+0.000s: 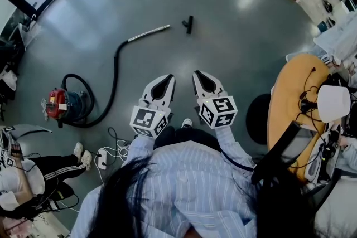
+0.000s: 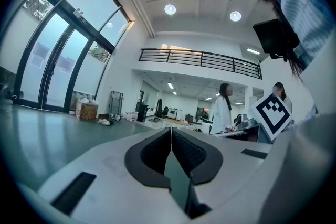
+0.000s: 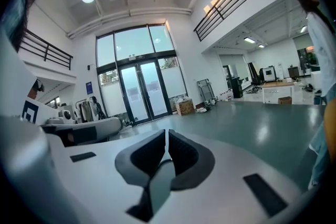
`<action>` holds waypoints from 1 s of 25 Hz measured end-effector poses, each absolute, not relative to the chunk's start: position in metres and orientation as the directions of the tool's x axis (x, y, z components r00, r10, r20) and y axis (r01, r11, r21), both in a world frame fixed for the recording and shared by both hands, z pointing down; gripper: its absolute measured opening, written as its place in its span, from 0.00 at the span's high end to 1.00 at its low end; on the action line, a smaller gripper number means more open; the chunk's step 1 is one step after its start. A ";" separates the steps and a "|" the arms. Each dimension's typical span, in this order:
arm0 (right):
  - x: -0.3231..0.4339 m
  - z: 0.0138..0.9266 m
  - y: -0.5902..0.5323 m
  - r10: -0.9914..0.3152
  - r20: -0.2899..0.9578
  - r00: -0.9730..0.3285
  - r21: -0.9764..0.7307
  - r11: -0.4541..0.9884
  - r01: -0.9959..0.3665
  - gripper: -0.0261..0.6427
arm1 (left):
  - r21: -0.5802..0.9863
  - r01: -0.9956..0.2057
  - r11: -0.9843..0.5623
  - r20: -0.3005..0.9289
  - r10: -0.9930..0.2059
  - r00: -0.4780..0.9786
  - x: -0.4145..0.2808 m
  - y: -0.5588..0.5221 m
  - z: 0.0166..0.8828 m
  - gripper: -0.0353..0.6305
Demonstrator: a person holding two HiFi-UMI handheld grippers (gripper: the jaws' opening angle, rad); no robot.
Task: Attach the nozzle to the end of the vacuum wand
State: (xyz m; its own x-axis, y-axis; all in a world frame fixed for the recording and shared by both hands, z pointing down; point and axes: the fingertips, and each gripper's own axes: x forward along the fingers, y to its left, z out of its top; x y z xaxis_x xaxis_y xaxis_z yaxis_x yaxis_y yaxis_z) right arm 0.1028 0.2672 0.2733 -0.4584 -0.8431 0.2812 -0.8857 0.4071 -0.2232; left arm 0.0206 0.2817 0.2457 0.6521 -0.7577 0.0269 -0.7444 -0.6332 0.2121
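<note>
Holding left gripper [image 1: 165, 81] and right gripper [image 1: 201, 76] clenched, empty; nozzle [image 1: 189, 24] and wand [image 1: 148, 33] far ahead. Open wide first, then push ends together straight.

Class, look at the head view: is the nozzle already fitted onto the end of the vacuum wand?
No: the nozzle lies on the floor by itself, with a clear gap between it and the tip of the wand.
</note>
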 end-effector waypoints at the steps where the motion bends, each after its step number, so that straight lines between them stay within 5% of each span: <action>1: 0.108 0.275 0.265 -0.840 0.284 -0.462 -0.222 0.411 -0.884 0.93 | 0.215 -0.748 -0.627 0.027 -0.762 0.647 0.025 0.280 0.248 0.94; 25: 0.127 0.308 0.148 -0.823 0.333 -0.460 -0.285 0.377 -0.881 0.93 | 0.233 -0.753 -0.616 0.088 -0.757 0.647 0.031 0.157 0.277 0.94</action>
State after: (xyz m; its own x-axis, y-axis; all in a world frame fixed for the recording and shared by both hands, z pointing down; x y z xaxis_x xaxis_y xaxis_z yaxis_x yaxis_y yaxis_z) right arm 0.1266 0.1479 0.3076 -0.4602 -0.8228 0.3334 -0.8811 0.3773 -0.2852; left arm 0.0312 0.1571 0.2770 0.6469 -0.7575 0.0878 -0.7527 -0.6159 0.2326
